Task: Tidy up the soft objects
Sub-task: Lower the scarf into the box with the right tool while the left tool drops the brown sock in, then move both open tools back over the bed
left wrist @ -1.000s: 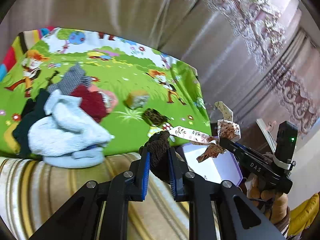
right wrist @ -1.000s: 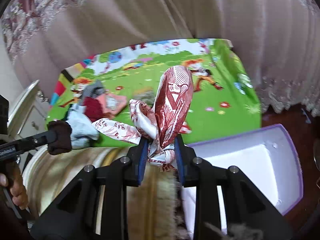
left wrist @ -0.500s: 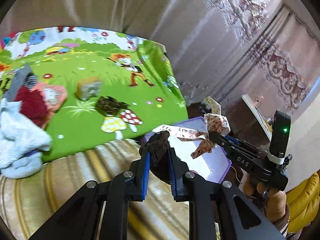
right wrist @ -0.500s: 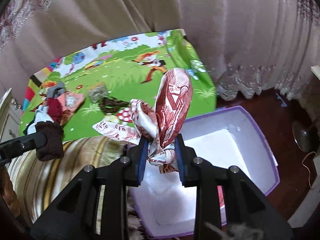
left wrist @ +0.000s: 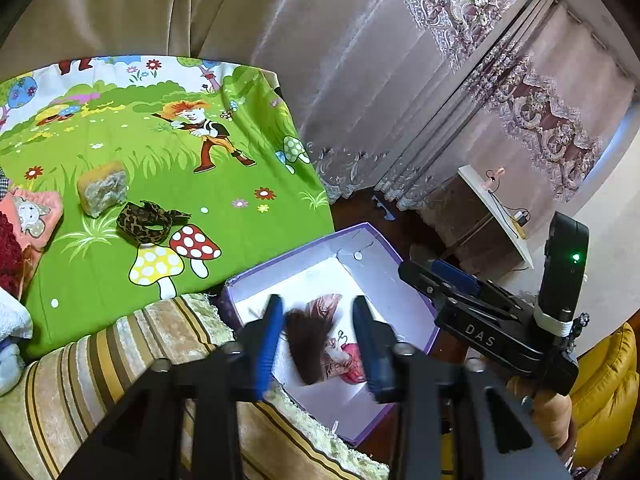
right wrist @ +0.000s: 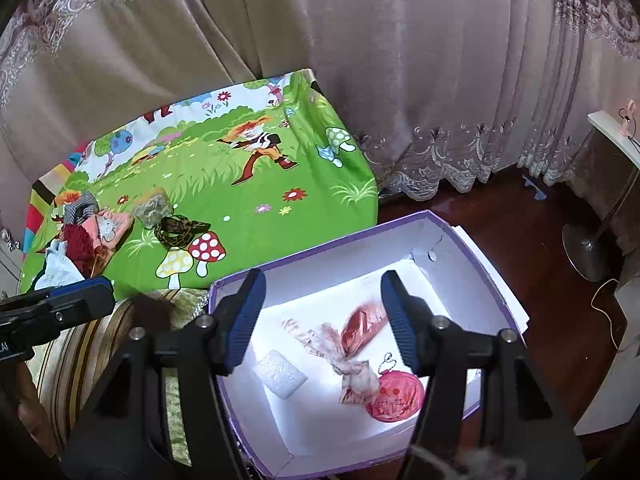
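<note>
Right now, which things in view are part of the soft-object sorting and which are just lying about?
Job:
- purple box, the drop target
- red-and-white patterned scarf, blurred, over the box
- dark brown knit piece, blurred, between the left gripper's open jaws
- leopard-print band, on the green cartoon mat
- red knit item, same mat

Lying about:
- curtains
- floor lamp base
- yellow chair

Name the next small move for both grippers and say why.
Probably swing back to the green mat for the leopard-print band. Both grippers have just opened: the scarf and brown knit piece are dropping into the box.
</note>
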The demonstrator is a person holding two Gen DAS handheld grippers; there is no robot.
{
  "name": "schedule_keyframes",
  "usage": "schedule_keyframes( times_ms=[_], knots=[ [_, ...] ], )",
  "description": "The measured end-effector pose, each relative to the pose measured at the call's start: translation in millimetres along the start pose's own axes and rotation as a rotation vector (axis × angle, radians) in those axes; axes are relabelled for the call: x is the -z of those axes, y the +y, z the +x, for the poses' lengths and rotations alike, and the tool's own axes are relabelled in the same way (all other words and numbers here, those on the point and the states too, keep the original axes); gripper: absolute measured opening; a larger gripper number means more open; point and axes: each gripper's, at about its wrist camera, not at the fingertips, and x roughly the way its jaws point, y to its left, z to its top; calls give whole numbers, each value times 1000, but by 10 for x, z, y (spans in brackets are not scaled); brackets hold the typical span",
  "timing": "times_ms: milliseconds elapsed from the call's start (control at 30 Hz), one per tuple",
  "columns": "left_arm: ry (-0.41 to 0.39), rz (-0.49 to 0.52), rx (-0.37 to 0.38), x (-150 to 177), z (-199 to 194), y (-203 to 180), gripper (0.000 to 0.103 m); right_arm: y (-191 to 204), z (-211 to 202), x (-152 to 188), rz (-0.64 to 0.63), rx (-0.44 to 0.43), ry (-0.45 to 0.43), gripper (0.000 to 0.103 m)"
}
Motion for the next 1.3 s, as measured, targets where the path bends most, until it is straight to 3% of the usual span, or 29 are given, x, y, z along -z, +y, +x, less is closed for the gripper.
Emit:
schedule_keyframes(
  times_ms=[267,367,533,733,867,1300],
  knots=[
    [-59,-9,-70,4,-153,70,50,38,-34,3,6,-27,-51,68],
    [-135,26,-76,54,-267,70,58,127,-85,-17,-23,-40,-94,73],
    [-147,33,-103,135,-360,183,59,261,-118,-8,-33,-80,-132,80],
    [-144,53,-161,226,-525,304,59,431,-27,-7,-51,-121,-56,80],
    [-162,62,-208,260,-645,377,59,554,-54,-13,-65,-138,-71,81],
    [-221,-93,-276,365,-1200,1058,59,1006,71,-51,-118,-248,-33,85]
  ],
)
